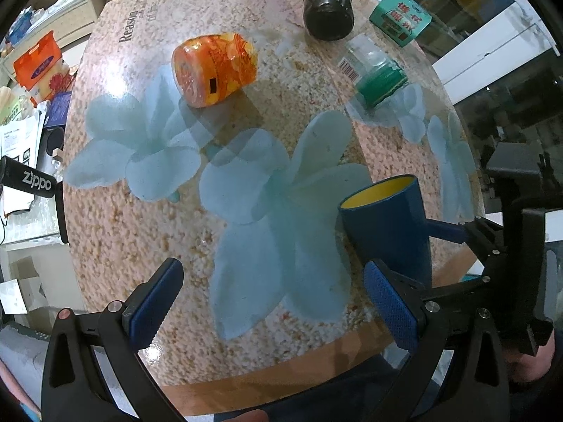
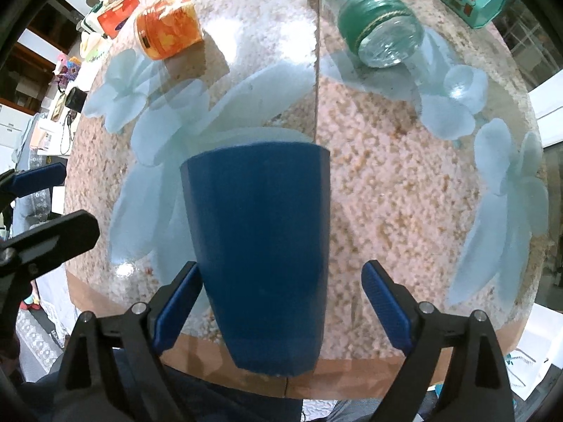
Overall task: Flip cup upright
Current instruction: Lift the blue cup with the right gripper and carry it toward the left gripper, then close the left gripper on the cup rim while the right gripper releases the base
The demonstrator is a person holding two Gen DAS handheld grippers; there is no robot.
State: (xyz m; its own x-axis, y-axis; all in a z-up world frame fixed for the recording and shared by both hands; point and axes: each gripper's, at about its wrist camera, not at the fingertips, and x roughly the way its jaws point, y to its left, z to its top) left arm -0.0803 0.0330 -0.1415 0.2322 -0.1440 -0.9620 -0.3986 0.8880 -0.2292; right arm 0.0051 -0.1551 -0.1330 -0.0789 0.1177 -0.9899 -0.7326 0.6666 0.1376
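Observation:
A dark blue cup [image 1: 387,225] with a yellow inside stands near the table's front right edge, its mouth up and slightly tilted. In the right wrist view the cup [image 2: 260,246] fills the space between the fingers of my right gripper [image 2: 281,302]. That gripper is open; the left pad sits close to the cup wall and the right pad stands apart from it. My left gripper [image 1: 274,299] is open and empty above the table's front, to the left of the cup. The right gripper's finger [image 1: 447,232] shows beside the cup.
On the round floral table [image 1: 246,358] an orange jar [image 1: 214,70] lies on its side at the back left. A clear bottle with a green label [image 1: 376,70] lies at the back right, a black jar [image 1: 327,7] and a green box [image 1: 401,17] behind it.

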